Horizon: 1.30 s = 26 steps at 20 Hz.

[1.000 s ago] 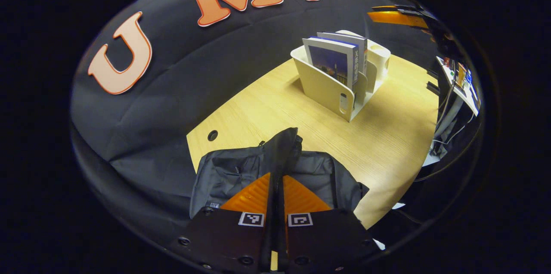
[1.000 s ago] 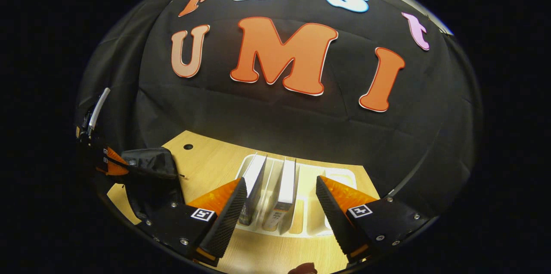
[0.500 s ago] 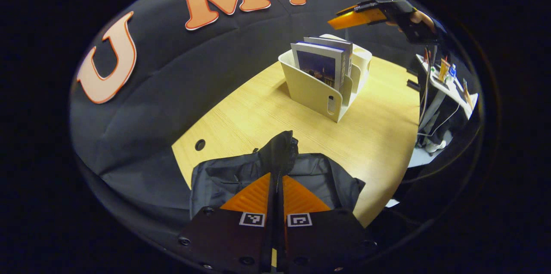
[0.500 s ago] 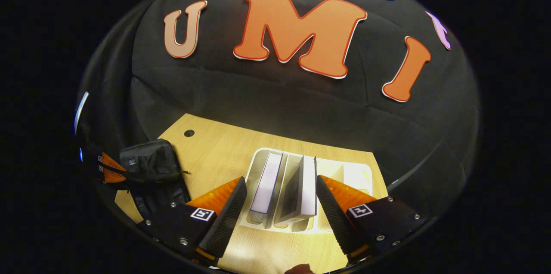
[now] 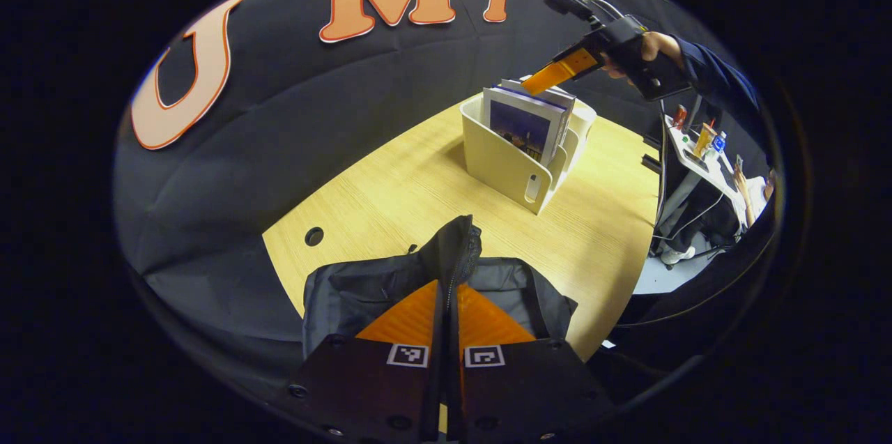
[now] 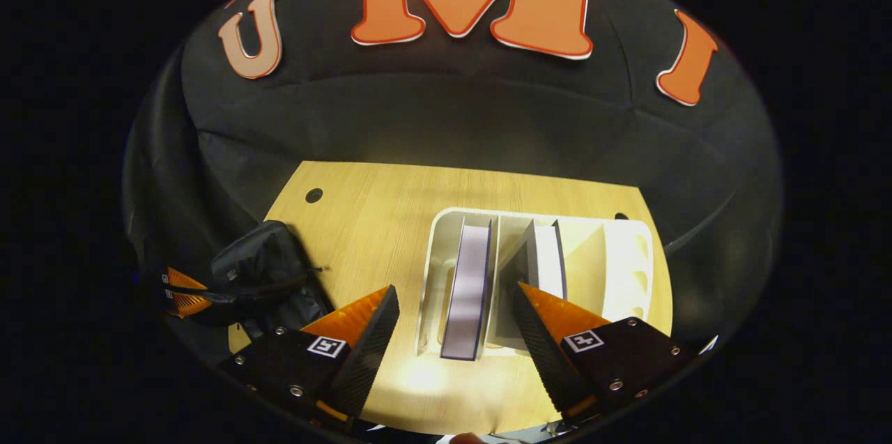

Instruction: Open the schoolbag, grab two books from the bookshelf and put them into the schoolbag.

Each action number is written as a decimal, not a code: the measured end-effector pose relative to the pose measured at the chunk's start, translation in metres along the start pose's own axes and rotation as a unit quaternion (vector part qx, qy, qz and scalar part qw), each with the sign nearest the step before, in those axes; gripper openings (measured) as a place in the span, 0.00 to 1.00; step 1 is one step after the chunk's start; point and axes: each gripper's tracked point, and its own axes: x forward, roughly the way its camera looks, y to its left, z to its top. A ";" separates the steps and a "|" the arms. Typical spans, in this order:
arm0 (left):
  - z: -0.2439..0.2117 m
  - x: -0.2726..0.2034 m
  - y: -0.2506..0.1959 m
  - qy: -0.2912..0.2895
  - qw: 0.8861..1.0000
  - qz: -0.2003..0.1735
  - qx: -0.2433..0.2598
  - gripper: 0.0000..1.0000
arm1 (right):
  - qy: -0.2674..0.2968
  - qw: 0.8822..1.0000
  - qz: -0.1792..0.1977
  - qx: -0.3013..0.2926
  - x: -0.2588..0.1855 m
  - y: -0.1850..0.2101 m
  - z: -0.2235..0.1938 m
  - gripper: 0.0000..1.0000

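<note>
A black schoolbag (image 5: 362, 284) lies at the near end of the wooden table (image 5: 390, 193). My left gripper (image 5: 447, 285) is shut on the bag's raised zipper flap (image 5: 456, 245). A white bookshelf (image 5: 505, 165) stands farther back with two upright books (image 5: 523, 127). Held by a hand (image 5: 651, 47), my right gripper (image 5: 550, 74) hovers open just above the books. In the right gripper view the right gripper (image 6: 453, 332) is open over a purple-edged book (image 6: 468, 284), and a second book (image 6: 547, 256) leans in the adjoining slot of the bookshelf (image 6: 627, 256). The schoolbag (image 6: 265, 277) and left gripper (image 6: 182, 291) lie far left.
A round cable hole (image 5: 313, 235) sits in the table near the bag. The table's right edge drops off to the floor, where a side desk (image 5: 700, 148) with small items and cables stands. Black cloth walls the back and left.
My right gripper has come over the bookshelf and tilted down, so the books now lie between its open fingers. The left gripper keeps hold of the bag flap, barely shifting.
</note>
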 end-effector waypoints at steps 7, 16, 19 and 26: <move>0.002 -0.007 0.000 0.020 0.998 -0.051 -0.040 0.05 | 0.100 0.995 -0.022 0.010 0.038 -0.014 -0.015 0.98; 0.007 -0.013 0.005 0.044 0.997 -0.058 -0.040 0.05 | 0.185 0.981 -0.038 0.041 0.070 -0.016 -0.031 0.64; 0.007 -0.011 0.004 0.050 0.996 -0.061 -0.049 0.05 | 0.198 0.978 -0.046 0.050 0.070 -0.015 -0.032 0.53; 0.010 -0.006 0.003 0.058 0.995 -0.063 -0.050 0.05 | 0.198 0.978 -0.033 0.048 0.039 -0.011 -0.047 0.37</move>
